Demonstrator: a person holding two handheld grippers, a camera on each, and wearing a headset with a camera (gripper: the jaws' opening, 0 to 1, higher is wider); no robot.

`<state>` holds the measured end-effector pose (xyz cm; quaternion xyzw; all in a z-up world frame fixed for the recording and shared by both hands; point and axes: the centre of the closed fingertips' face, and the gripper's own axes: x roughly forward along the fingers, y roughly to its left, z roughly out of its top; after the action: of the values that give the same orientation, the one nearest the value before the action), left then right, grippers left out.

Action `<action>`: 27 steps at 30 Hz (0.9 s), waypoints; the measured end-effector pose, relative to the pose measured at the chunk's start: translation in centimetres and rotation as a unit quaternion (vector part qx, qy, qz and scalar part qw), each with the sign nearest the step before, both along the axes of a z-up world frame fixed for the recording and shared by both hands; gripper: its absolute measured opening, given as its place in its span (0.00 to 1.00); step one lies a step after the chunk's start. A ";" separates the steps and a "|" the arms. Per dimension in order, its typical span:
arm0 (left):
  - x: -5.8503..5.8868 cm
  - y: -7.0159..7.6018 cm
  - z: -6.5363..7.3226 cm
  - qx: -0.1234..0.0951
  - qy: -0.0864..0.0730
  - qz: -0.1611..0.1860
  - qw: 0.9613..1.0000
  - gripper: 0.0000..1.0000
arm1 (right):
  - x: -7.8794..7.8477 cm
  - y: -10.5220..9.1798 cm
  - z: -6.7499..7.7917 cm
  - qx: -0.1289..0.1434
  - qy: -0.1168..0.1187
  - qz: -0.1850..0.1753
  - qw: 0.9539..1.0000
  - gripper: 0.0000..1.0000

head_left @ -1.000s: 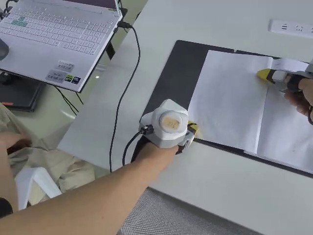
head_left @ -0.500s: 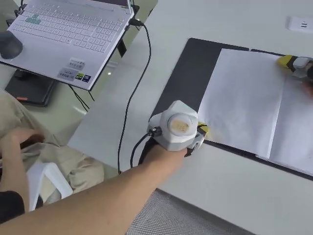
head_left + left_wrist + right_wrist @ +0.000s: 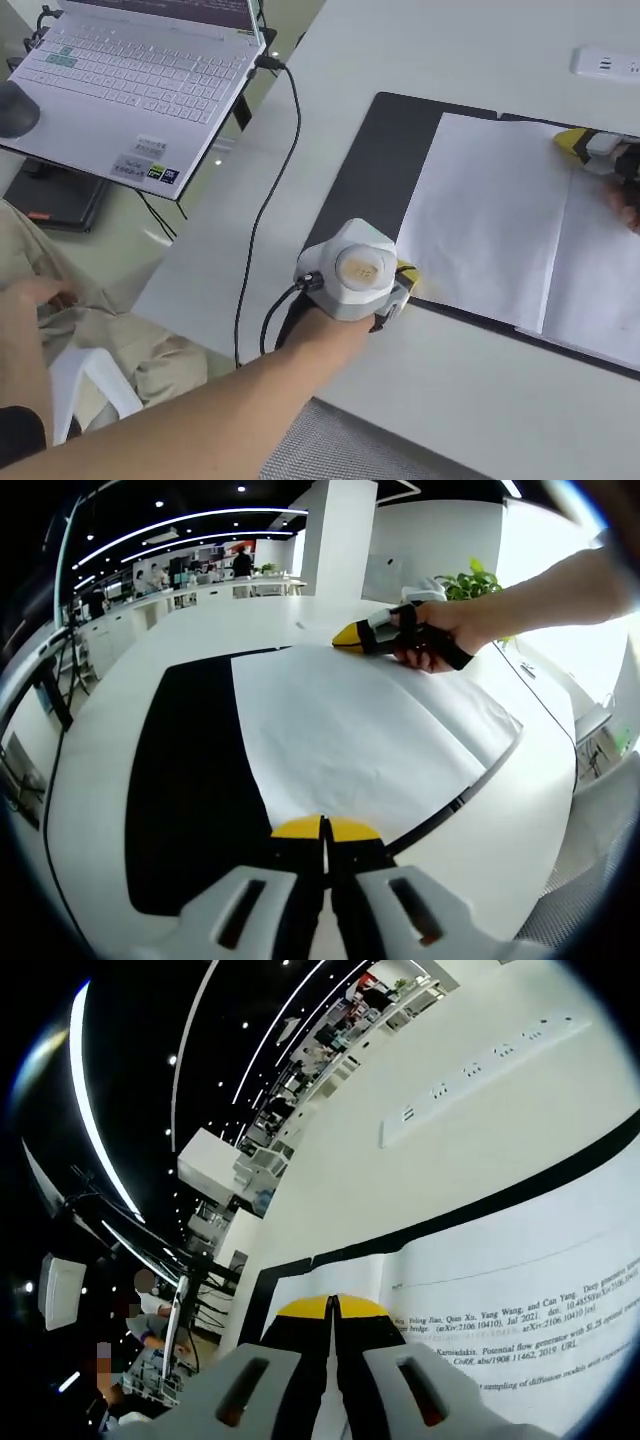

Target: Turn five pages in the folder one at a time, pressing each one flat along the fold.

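Head view: black folder [image 3: 375, 165] lies open on the white table [image 3: 470, 400], well to the right. A blank white turned page [image 3: 480, 220] lies flat over its left cover, and the fold [image 3: 560, 245] runs down the page's right side. The left gripper [image 3: 407, 276] sits at the near-left corner of that page, its yellow tips at the paper's edge, the person's arm reaching in from the lower left. The right gripper [image 3: 570, 144] lies at the far end of the fold, by the folder's top edge. A laptop [image 3: 140, 90] stands off to the far left, a black cable [image 3: 262, 200] trailing from it across the table, and a power strip [image 3: 605, 63] lies beyond the folder. Left gripper view: jaws closed, the yellow tips meeting, nothing seen between them, set at the near edge of the turned page [image 3: 350, 730]; black cover of the folder [image 3: 185, 780] is to the left. Across the page the right gripper [image 3: 350, 636] is held in a hand [image 3: 440, 635], tip down on the paper. Right gripper view: jaws pressed together, tips closed, nothing clamped, aimed at the top of the fold. A printed page [image 3: 520, 1300] with lines of text lies to the right, and the power strip [image 3: 480, 1085] is beyond.
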<state>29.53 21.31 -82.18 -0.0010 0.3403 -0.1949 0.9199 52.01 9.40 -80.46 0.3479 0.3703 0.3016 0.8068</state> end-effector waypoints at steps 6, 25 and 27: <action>0.1 0.0 -0.1 0.006 -0.003 -0.002 1.000 0.00 | -3.4 0.2 0.0 0.024 0.016 0.032 0.999 0.00; -0.2 -0.2 0.3 0.015 -0.004 -0.007 1.000 0.00 | -10.9 -0.4 0.6 0.045 0.040 0.079 0.995 0.00; -0.2 -0.2 0.3 0.015 -0.005 -0.007 1.000 0.00 | -11.8 -0.3 0.6 0.047 0.041 0.085 0.994 0.00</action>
<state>29.31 21.14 -81.88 0.0163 0.3386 -0.1961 0.9201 40.20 9.07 -79.85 0.3644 0.4170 0.3716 0.7452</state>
